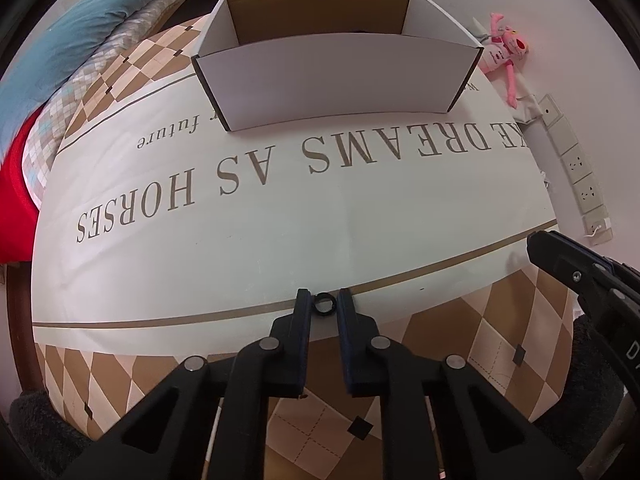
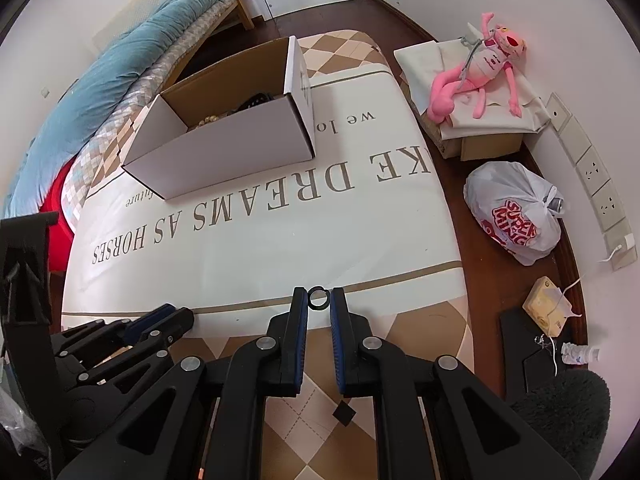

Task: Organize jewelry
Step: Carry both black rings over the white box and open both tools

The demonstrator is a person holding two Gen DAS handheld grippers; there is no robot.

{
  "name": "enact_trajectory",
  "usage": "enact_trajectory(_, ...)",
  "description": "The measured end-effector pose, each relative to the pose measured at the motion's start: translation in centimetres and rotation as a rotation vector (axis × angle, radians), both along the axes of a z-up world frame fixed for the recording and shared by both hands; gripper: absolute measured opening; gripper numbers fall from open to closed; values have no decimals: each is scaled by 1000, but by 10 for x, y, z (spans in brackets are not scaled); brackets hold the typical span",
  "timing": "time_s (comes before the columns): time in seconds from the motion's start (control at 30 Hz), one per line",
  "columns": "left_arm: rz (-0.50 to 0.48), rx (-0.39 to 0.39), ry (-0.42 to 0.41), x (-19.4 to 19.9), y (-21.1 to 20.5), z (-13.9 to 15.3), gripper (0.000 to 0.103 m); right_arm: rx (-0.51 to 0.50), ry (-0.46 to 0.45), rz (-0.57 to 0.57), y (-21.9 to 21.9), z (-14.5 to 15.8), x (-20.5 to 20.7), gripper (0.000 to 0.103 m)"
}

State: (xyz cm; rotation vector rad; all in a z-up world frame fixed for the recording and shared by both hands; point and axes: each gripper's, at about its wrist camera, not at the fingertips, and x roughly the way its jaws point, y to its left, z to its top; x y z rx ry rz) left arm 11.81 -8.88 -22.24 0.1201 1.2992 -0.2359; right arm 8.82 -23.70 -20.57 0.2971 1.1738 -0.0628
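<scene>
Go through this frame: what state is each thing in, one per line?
Left tongs: shut on a black ring.
Right tongs: shut on a second ring.
Cardboard box: open-topped, upright, beads and a dark item inside.
Plastic bag: knotted shut.

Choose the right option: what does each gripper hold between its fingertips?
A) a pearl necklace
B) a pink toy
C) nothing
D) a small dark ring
D: a small dark ring sits pinched between the left gripper fingertips, and another ring between those of the right gripper.
</scene>
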Motion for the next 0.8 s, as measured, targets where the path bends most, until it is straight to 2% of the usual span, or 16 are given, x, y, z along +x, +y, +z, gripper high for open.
enact_trajectory(0.13, 12, -26, -4, 0, 4, 8, 10, 10, -16, 1, 0, 8, 1, 11)
enact_trajectory(0.17, 17, -38, -11, 0, 5, 15, 10, 17, -22, 5, 1, 11, 2, 0)
enact_trajectory(0.4, 39, -127, -85, 28, 23, 70, 10, 89, -82, 24, -1, 41, 29, 0)
enact_trajectory(0.5, 50, -121, -118, 40, 32, 81, 10, 167, -38, 53, -1, 40, 42, 0)
enact_trajectory(0.53, 55, -117, -115, 43, 35, 80, 10, 185, -23, 57, 0, 38, 43, 1)
enact_trajectory(0.6, 70, -103, -99, 43, 41, 71, 10, 150, 19, 96, 11, 28, 44, 4)
enact_trajectory(0.7, 98, -91, -46, 33, 49, 48, 10, 110, 65, 143, 25, 8, 39, 24)
enact_trajectory(0.8, 117, -67, -10, 21, 54, 29, 10, 57, 98, 177, 39, -11, 36, 25)
